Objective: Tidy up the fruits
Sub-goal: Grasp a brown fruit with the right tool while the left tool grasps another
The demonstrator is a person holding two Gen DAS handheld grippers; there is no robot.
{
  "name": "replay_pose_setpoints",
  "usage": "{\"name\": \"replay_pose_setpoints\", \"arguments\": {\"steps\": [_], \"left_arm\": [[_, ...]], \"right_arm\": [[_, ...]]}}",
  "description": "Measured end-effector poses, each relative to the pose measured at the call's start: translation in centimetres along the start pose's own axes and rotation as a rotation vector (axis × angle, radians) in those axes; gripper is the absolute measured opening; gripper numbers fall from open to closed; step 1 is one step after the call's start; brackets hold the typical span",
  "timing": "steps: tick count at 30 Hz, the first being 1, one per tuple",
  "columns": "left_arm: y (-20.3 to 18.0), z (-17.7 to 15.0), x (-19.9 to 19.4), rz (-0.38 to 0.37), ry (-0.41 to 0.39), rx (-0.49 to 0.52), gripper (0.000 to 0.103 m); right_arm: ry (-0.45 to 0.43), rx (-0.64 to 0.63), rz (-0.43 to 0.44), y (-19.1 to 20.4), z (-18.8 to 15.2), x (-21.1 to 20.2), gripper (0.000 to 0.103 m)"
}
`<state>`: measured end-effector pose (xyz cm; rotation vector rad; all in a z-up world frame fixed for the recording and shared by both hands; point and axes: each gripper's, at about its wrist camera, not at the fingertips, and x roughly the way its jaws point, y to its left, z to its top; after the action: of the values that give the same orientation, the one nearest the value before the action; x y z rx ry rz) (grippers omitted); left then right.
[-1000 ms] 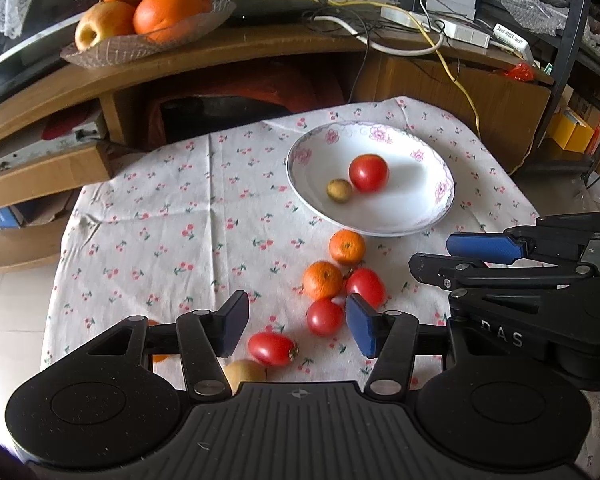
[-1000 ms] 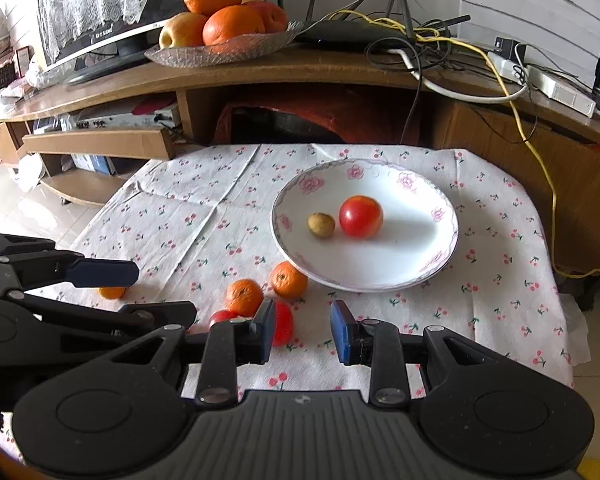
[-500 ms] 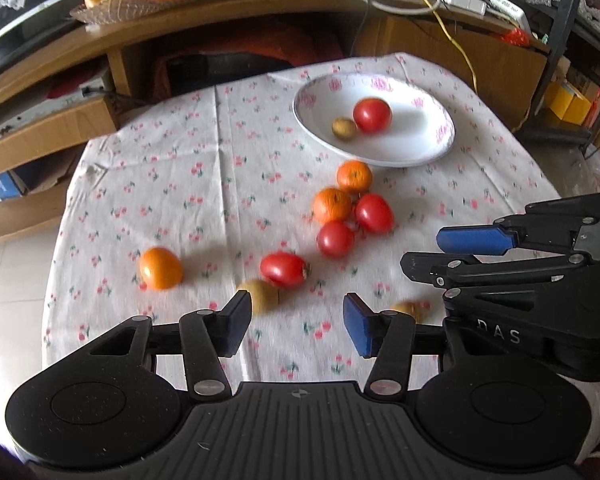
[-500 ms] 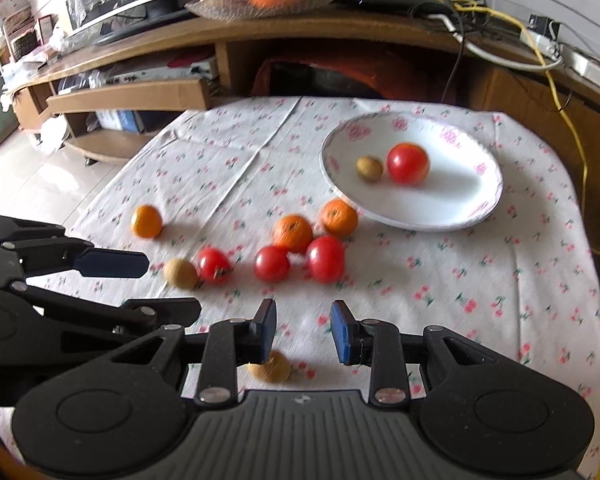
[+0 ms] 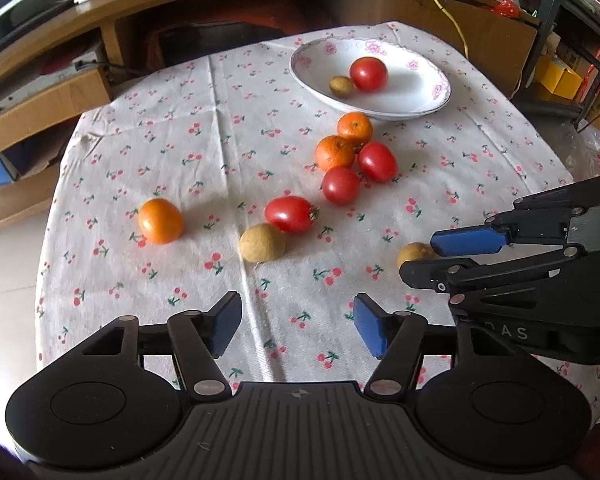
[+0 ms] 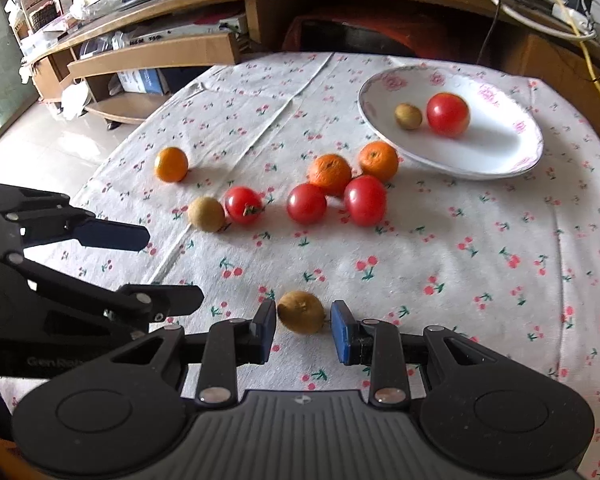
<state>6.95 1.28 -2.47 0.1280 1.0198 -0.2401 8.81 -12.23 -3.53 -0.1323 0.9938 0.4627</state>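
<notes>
My right gripper is spread wide around the small brown fruit low in the right wrist frame, pads either side, not yet pinching. I judge this the pick step: next I need a gentle squeeze, then a carry to the white bowl at upper right. My left gripper hangs spread and empty over bare cloth. Only the left view shows my right fingers above that fruit, partly hiding it.
</notes>
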Motion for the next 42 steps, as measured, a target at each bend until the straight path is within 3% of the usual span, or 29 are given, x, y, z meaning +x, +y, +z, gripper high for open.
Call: {"name": "replay_pose_setpoints", "arguments": {"steps": [21,32,42], "left_arm": [[1.1,1.7,3.4,0.009,-0.047,0.039,0.061],[1.0,2.2,3.4,0.028,-0.048,0.044,0.038],[-0.8,0.3,1.5,-0.034,0.005,0.063,0.038]], "right_arm": [[0.007,0.022,0.036,-1.3,-0.4,0.1,0.028],[0.005,0.033,0.036,-1.8,-0.4,0.1,0.028],[0.009,-0.005,0.020,-1.7,-1.0,-0.3,0.028]]}}
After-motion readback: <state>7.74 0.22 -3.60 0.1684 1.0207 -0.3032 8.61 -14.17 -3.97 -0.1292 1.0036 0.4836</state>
